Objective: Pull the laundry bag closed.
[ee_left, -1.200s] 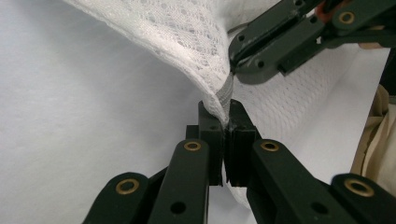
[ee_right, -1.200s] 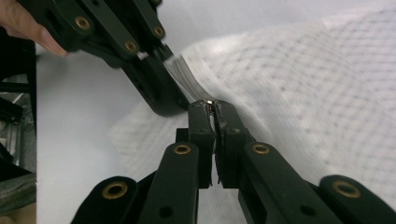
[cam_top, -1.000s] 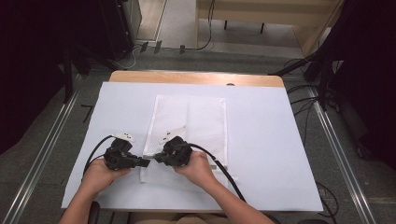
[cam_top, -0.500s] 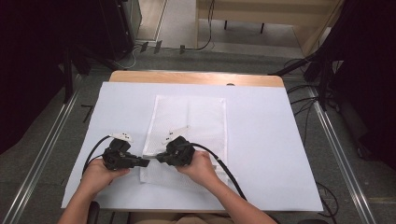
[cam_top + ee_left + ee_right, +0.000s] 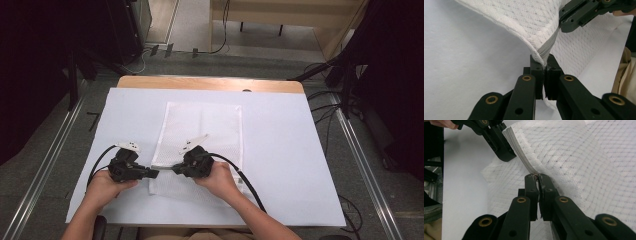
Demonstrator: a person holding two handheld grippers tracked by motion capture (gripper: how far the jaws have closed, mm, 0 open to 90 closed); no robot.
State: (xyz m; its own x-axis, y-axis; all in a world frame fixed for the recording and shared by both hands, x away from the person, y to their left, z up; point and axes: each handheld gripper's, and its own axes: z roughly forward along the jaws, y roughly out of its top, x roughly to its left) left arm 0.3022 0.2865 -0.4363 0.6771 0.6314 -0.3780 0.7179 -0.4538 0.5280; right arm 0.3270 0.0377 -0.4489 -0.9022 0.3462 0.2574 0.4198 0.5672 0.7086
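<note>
A white mesh bag (image 5: 202,145) lies flat on the white sheet (image 5: 295,165) that covers the table, at the middle of the high view, its near end lifted between the two grippers in the lower left-centre of the frame. A grey zipper (image 5: 547,47) runs along the raised edge of the bag; in the left gripper view it climbs from the jaws at centre toward the upper right. The left gripper (image 5: 152,173) is closed tight on the bag's edge at the end of the zipper, the fabric pinched between its pads. The right gripper (image 5: 176,169) faces it from just beside, its jaws also pressed together on the zipper line; what exactly sits between its tips is too small to tell. In the right gripper view the zipper runs from its jaw tips up to the other gripper at upper left. Both hands rest low in the high view, cables trailing from each gripper across the sheet.
</note>
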